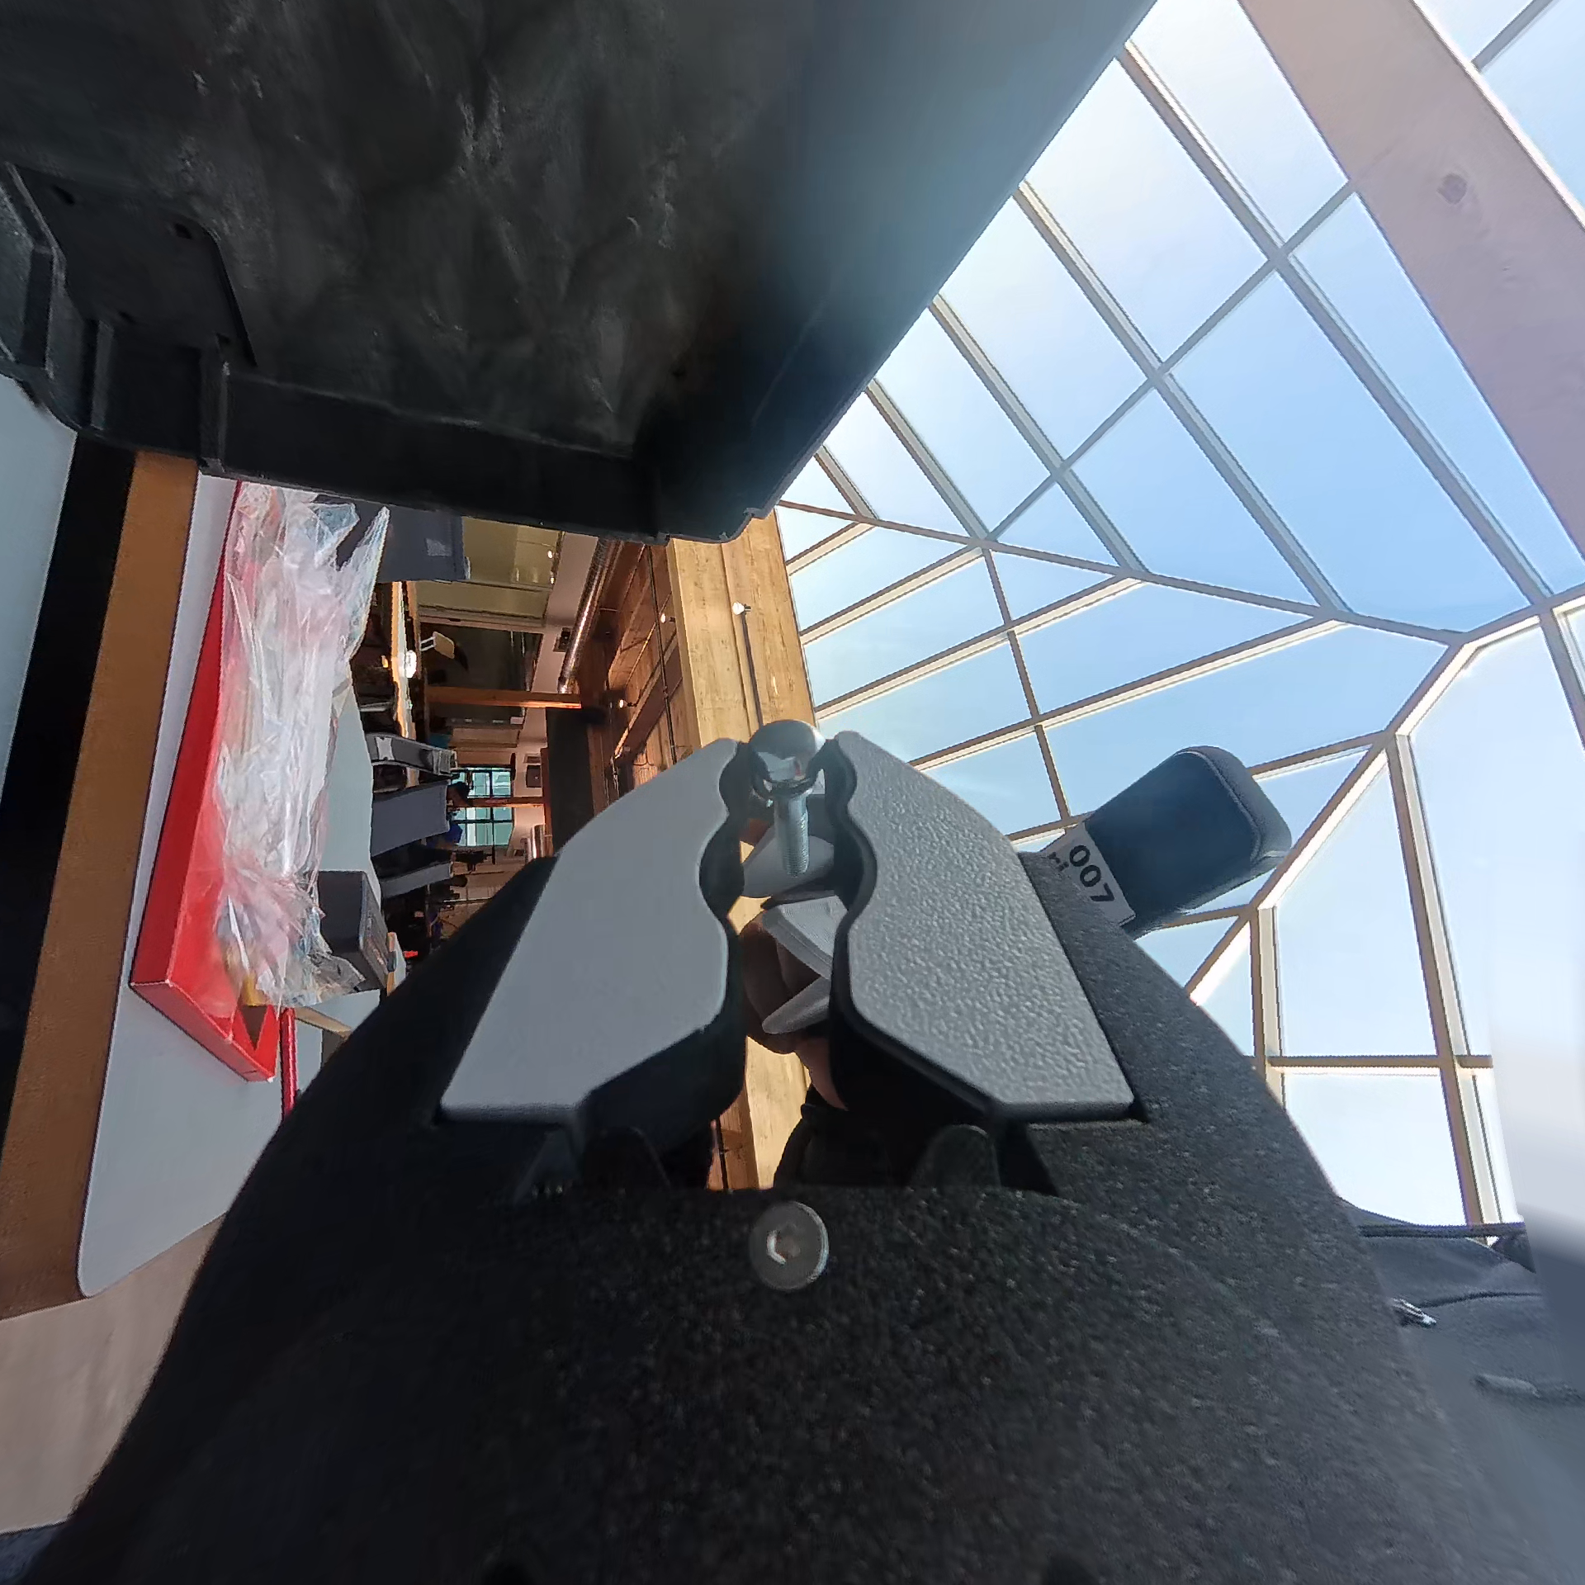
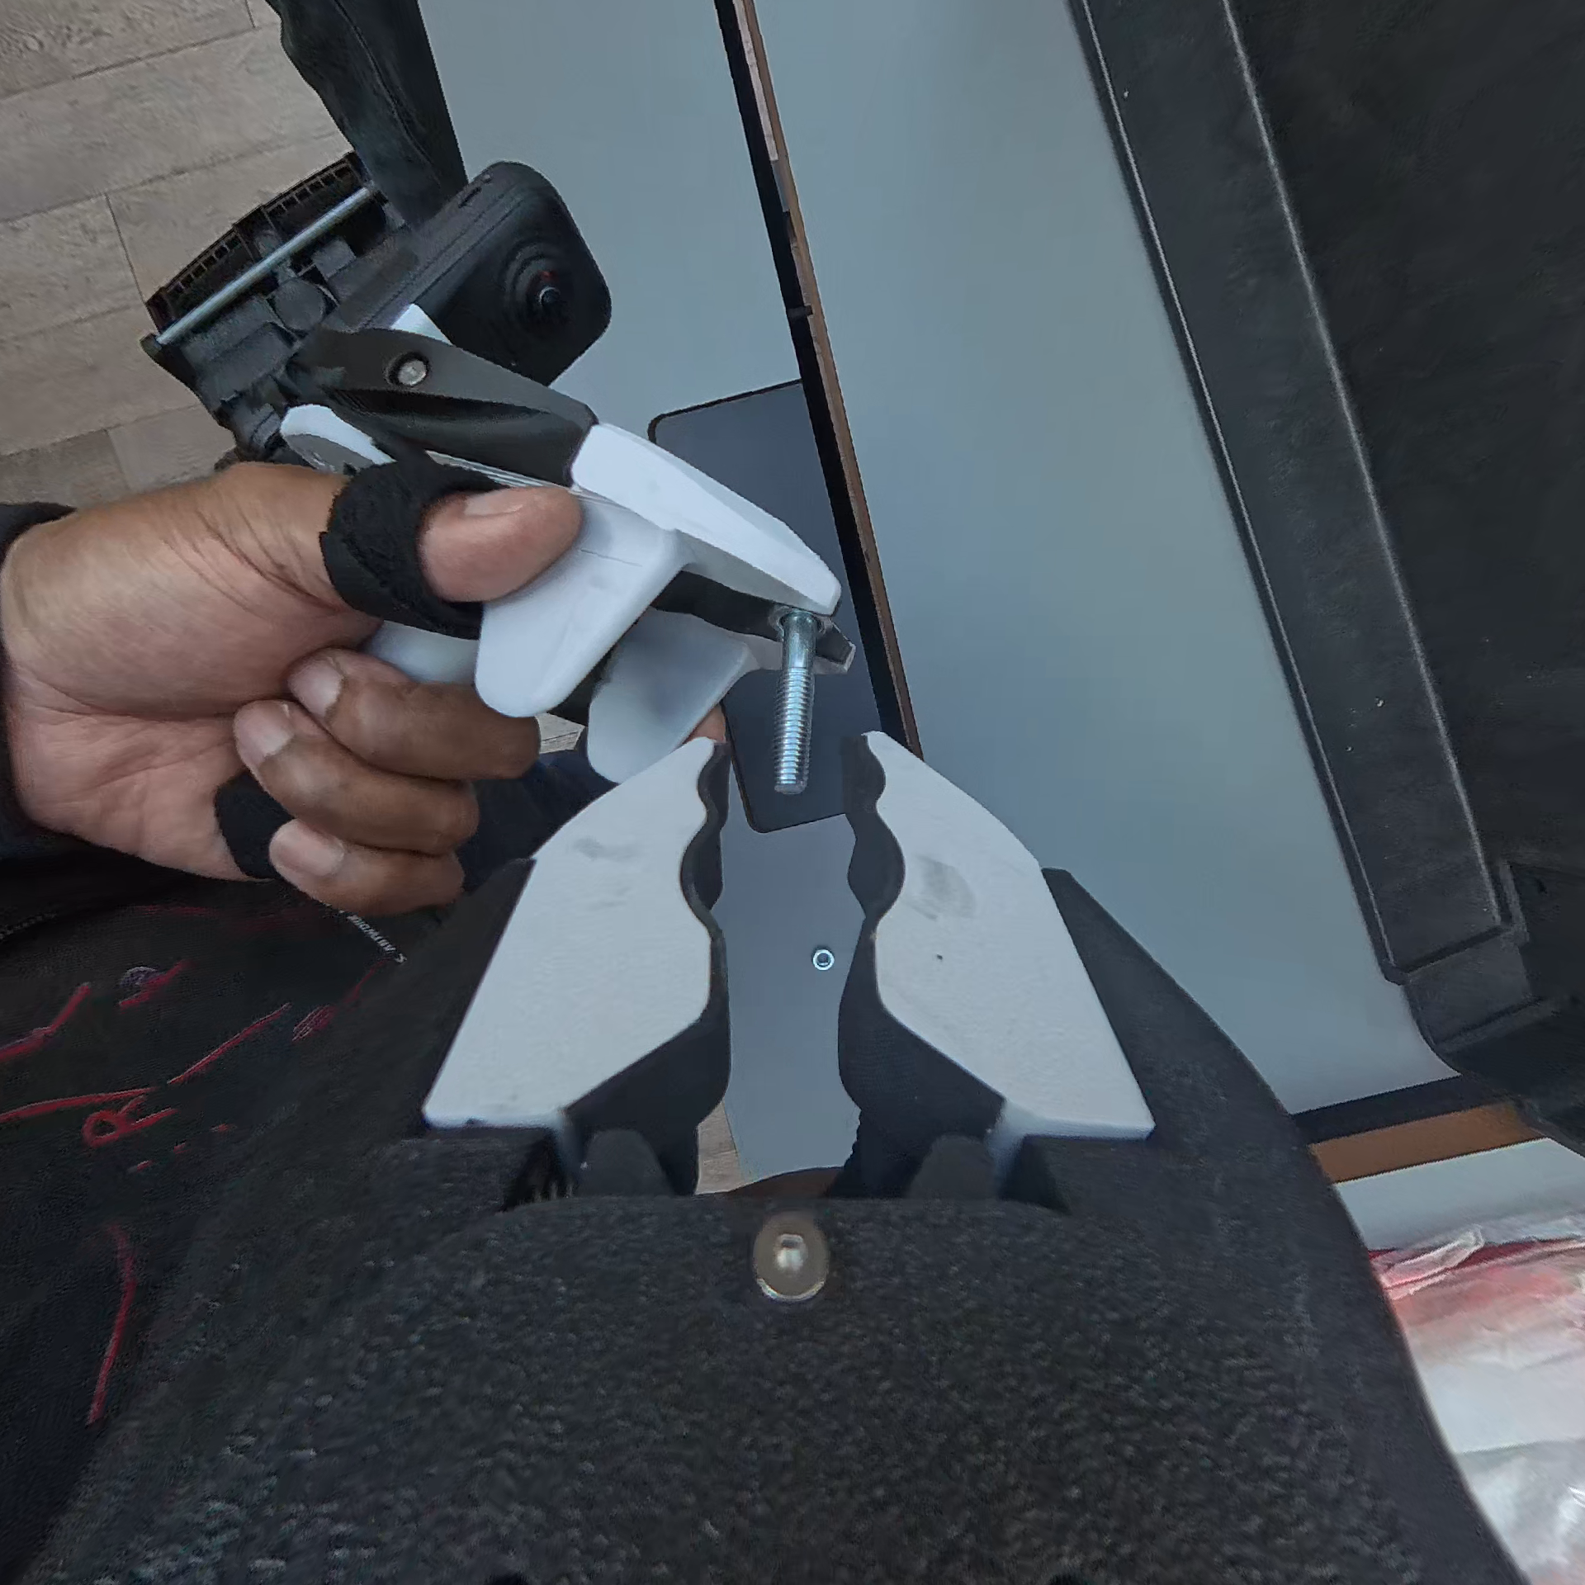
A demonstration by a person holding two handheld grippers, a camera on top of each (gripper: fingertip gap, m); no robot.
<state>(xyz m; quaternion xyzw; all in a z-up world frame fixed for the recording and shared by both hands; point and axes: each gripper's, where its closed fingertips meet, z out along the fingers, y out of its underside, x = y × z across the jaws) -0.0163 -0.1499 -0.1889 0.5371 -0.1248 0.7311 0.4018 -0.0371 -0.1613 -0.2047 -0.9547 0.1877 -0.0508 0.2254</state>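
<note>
My left gripper (image 1: 785, 759) is shut on a silver bolt (image 1: 794, 836), pinching it just under its round head, with the threaded shaft pointing back toward the camera. In the right wrist view a hand (image 2: 214, 643) holds that left gripper (image 2: 806, 622), and the bolt (image 2: 793, 720) hangs down from its tips. My right gripper (image 2: 789, 755) is open. The bolt's threaded end sits between its two white fingers (image 2: 617, 926) without clear contact. The right gripper's white tips (image 1: 802, 931) show behind the bolt in the left wrist view.
A large black panel (image 2: 1372, 429) stands close on the right and fills the top of the left wrist view (image 1: 429, 214). A dark flat plate (image 2: 755, 463) with a small ring (image 2: 823, 959) lies on the grey-white table (image 2: 1029, 515). A red box (image 1: 184, 900) holds a clear plastic bag (image 1: 274, 729). My two grippers' fingertips are within a few centimetres of each other.
</note>
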